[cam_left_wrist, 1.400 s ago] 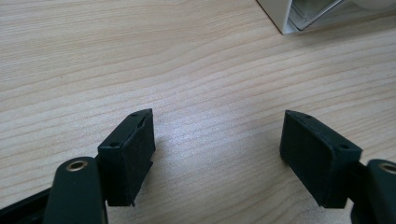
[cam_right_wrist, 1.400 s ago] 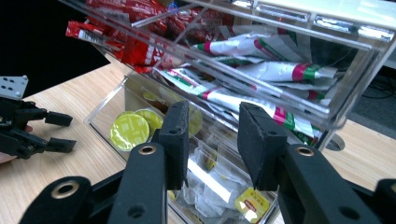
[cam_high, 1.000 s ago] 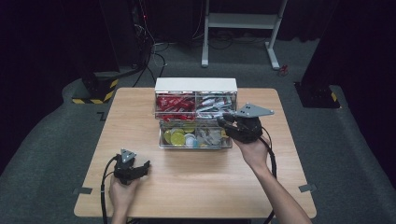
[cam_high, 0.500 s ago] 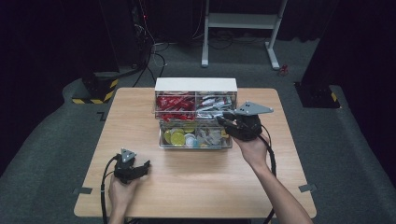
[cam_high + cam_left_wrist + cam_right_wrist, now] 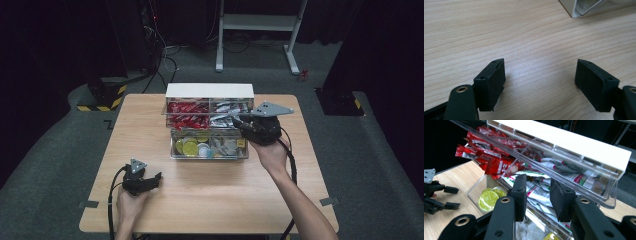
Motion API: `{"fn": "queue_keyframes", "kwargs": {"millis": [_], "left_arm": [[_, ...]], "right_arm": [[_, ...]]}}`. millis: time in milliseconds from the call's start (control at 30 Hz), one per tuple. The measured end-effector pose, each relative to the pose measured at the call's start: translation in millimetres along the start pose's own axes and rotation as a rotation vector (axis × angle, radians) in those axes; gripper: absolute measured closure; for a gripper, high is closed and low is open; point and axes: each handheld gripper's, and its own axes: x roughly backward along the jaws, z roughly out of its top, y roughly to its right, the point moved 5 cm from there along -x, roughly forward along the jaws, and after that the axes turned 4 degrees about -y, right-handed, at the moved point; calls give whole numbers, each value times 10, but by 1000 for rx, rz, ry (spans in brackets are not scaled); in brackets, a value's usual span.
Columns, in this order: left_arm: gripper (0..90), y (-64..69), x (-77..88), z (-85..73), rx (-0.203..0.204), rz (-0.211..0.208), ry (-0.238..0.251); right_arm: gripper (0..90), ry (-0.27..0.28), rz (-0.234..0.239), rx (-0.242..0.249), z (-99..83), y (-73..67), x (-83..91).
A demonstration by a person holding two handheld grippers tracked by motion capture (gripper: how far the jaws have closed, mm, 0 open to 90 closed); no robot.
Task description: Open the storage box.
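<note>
The white-and-green sachets (image 5: pixel 537 195) lay heaped in the right half of the upper clear tray (image 5: pixel 574 182) of the organiser (image 5: pixel 210 90), which stood at the far middle of the worktop (image 5: pixel 210 200). Those packets looked light, thin and floppy, with a slick printed skin, so one would likely bend and slide instead of lifting stiffly. The best hold would probably have been across a flat sealed end that stuck up from the heap, pinched squarely, so that the neighbours stayed behind.

Your right tool (image 5: pixel 537 181) was nosed into that compartment with its jaws drawn close together. Sachets showed in the narrow gap between the pads, but I could not tell whether one was truly pinched or only lay behind them. From above, the right tool (image 5: pixel 245 126) sat at the tray's right front corner.

Just beside the pile, across a clear divider, the red sachets (image 5: pixel 491 157) filled the left half of the same tray. Below, the lower drawer (image 5: pixel 210 156) stood pulled out towards you, holding green-lidded capsules (image 5: pixel 190 147) on its left and mixed small items on its right.

Your left tool (image 5: pixel 541 62) rested low over bare wood, jaws spread wide with nothing between them, well apart from the organiser at the near left (image 5: pixel 152 180).
</note>
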Motion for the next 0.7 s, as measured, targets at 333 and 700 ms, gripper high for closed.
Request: {"fn": "queue_keyframes", "kwargs": {"millis": [333,700], "left_arm": [[272,-7,37,30,40,-58,1],[277,35,116,146,25,-86,29]], "right_arm": [[657,14,-3,-6,98,34,-10],[652,22,-15,-4,226,78,-8]]}}
